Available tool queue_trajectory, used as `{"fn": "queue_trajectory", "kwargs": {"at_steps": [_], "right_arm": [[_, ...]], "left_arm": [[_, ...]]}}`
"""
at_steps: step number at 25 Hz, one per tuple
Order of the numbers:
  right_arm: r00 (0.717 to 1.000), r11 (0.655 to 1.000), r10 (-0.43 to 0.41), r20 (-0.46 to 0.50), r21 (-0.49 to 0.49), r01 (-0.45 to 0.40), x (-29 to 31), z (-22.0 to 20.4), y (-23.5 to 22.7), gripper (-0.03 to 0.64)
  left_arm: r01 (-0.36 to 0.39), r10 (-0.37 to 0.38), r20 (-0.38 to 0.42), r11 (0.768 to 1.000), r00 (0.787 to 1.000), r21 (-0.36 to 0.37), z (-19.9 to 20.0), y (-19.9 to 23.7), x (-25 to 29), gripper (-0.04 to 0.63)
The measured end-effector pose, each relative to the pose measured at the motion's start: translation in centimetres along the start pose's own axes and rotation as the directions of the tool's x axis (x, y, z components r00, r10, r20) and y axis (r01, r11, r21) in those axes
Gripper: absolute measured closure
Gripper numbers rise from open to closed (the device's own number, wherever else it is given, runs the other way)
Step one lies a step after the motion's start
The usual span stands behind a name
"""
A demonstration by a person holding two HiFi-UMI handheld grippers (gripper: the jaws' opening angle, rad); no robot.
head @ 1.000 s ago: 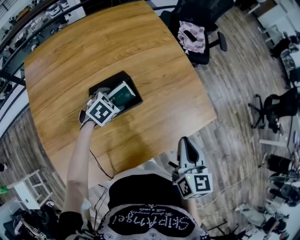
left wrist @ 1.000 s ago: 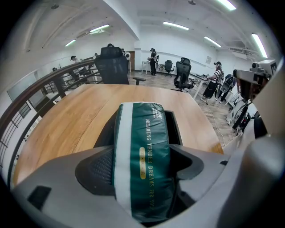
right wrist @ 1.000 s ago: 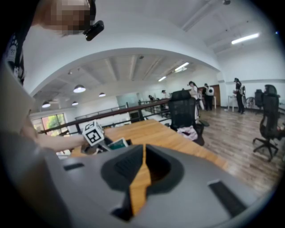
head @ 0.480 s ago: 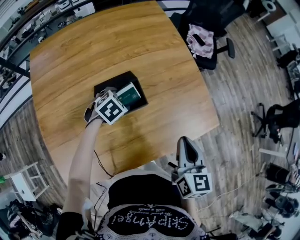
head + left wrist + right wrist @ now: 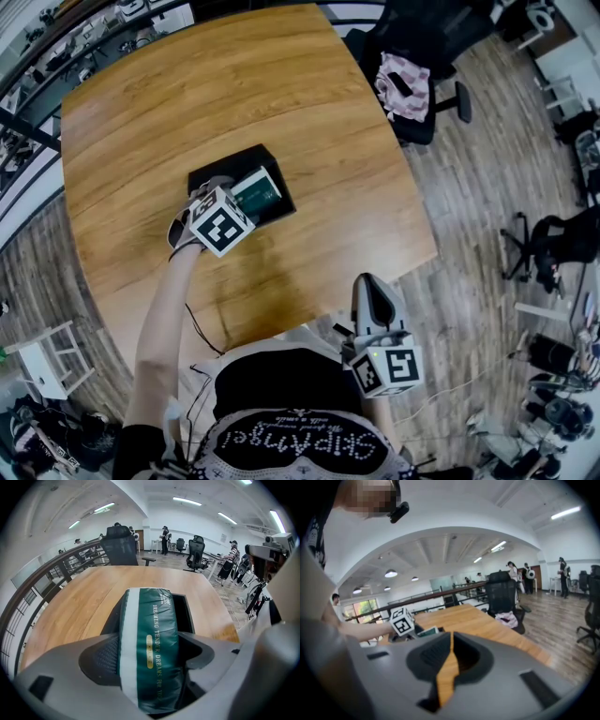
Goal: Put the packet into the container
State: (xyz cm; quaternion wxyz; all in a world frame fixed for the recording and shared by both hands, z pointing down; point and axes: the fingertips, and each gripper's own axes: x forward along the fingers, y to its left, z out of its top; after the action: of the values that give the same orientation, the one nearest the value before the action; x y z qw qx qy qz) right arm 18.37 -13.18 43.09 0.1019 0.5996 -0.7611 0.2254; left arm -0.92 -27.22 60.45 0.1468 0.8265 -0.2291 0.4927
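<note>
Left gripper view shows the left tongs clamped on a dark green packet with a white stripe, the 2 jaws pressing its sides near the close end. The packet's far end reaches over the open black container, which sits on the wooden counter. In the head view the packet lies tilted across the container's right part, with the tongs at its near-left edge. The right tongs hang beyond the counter's near edge, jaws together on nothing, well apart from the container.
</note>
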Motion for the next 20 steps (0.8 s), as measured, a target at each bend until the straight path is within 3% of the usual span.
{"fn": "queue_trajectory", "kwargs": {"at_steps": [11,15,20], "right_arm": [[1.000,1.000,0.006,-0.007,-0.001,-0.006,0.1,-0.3,0.2,0.575],[1.000,1.000,0.006,-0.003,-0.003,-0.006,-0.2,-0.6,0.5,0.575],[1.000,1.000,0.008,0.001,-0.005,-0.008,-0.3,-0.4,0.7,0.575]], "left_arm": [[0.027,-0.023,0.072,0.997,0.997,-0.069,0.5,0.0,-1.2,0.219],[0.052,-0.041,0.110,0.994,0.993,-0.101,0.8,-0.3,-1.8,0.186],[0.019,-0.010,0.115,0.997,0.993,-0.079,0.8,-0.1,-2.0,0.186]]}}
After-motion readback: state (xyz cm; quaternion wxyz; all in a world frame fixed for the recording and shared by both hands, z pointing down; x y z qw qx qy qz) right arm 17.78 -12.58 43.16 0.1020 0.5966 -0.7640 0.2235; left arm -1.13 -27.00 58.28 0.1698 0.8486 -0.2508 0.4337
